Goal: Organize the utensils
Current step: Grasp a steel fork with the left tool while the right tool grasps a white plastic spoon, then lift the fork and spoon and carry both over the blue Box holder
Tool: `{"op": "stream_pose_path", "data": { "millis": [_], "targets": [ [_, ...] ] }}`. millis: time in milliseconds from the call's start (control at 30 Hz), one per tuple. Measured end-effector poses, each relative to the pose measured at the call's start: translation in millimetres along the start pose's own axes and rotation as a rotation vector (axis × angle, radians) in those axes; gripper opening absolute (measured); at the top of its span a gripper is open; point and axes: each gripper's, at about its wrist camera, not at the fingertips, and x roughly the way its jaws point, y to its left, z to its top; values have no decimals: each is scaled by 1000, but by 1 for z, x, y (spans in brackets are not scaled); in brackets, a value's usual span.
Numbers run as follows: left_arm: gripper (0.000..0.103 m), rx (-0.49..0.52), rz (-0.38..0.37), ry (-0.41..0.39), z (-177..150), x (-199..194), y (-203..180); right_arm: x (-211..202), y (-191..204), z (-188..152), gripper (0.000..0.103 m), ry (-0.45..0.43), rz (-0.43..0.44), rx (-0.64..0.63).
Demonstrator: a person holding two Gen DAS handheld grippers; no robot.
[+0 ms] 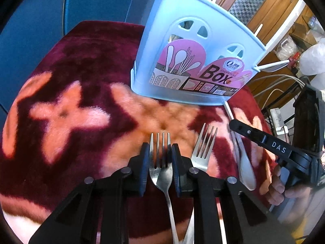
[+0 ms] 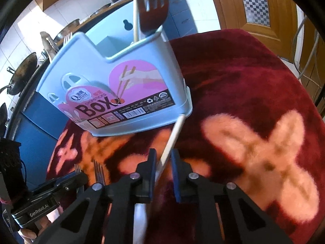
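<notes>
Left gripper (image 1: pixel 159 162) closed on fork (image 1: pixel 162 166) lying on cloth (image 1: pixel 81 77). Right gripper (image 2: pixel 163 172) jaws straddle chopstick (image 2: pixel 172 138), grip unclear. Lift level, tilt handle-down, drop into box (image 1: pixel 182 65).

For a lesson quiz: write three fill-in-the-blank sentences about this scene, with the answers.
1. Between the pads of the left tool lies a ____.
2. The blue holder bears the large word ____.
3. The stick within the right tool is coloured ____.
Answers: fork; Box; white.
</notes>
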Motion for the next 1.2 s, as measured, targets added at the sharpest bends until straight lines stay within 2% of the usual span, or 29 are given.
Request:
{"op": "stream_pose_path", "data": {
  "millis": [200, 433, 600, 900, 1000, 1033, 1200],
  "targets": [
    [21, 10, -10, -46, -8, -18, -1, -23, 1, -9, 9, -59, 49, -1],
    [20, 76, 4, -169, -15, -56, -17, -61, 20, -18, 9, -163, 104, -43],
    [20, 114, -10, -254, -17, -85, -29, -87, 34, -19, 9, -248, 114, -88],
    [17, 132, -47, -361, -8, -122, -37, -118, 54, -14, 9, -374, 110, -152],
    [12, 138, -48, -384, -3, -130, -39, -123, 57, -11, 9, -388, 116, -158],
    [0, 138, -51, -389, -1, -132, -40, -123, 58, -10, 9, -391, 116, -161],
    [0, 146, -46, -399, 12, -137, -43, -127, 63, -7, 9, -406, 114, -171]
  ]
}}
